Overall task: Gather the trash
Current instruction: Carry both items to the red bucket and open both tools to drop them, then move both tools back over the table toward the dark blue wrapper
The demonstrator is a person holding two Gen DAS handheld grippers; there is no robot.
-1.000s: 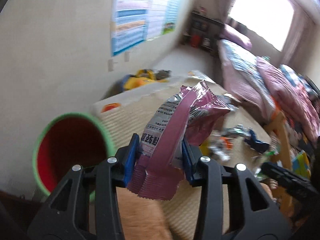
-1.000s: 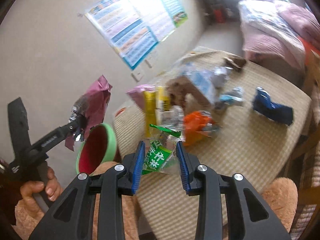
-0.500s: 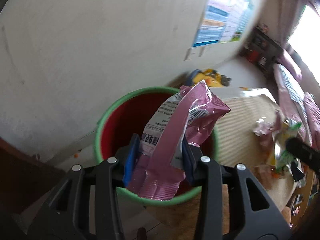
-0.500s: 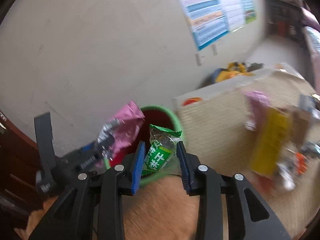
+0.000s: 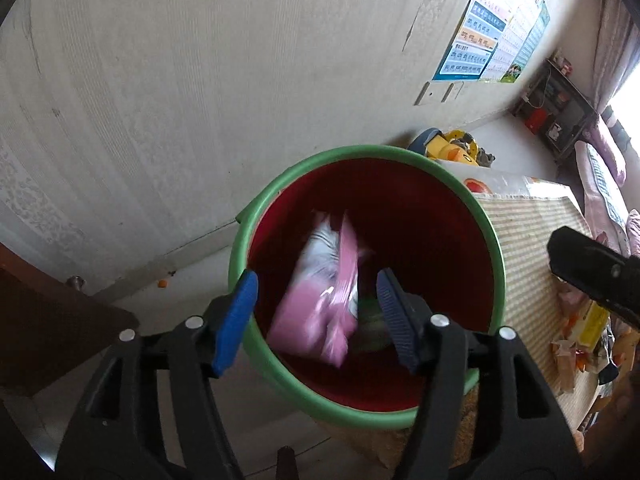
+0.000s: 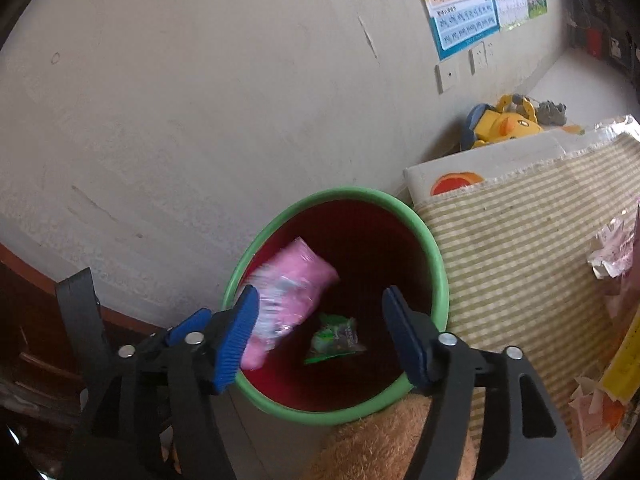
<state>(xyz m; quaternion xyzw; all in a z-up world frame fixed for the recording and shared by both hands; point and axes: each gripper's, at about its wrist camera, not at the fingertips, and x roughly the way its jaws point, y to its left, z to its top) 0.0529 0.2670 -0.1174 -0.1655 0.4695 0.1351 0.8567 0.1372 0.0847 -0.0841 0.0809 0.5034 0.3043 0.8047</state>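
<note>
Left wrist view: our left gripper [image 5: 316, 320] and right gripper [image 6: 320, 334] are opening, holding nothing, so we wait above the bin [image 5: 494, 248] while the pink bag [image 5: 320, 312] and green wrapper [image 6: 334, 340] drop in.

A blue-bordered wall chart [image 6: 466, 4] hangs on the pale wall [image 6: 200, 100], with wall sockets [image 6: 446, 76] just below it. A yellow duck toy [image 6: 502, 124] (partly blue) lies on the floor behind the table [image 6: 520, 248], which wears a striped cloth.
</note>
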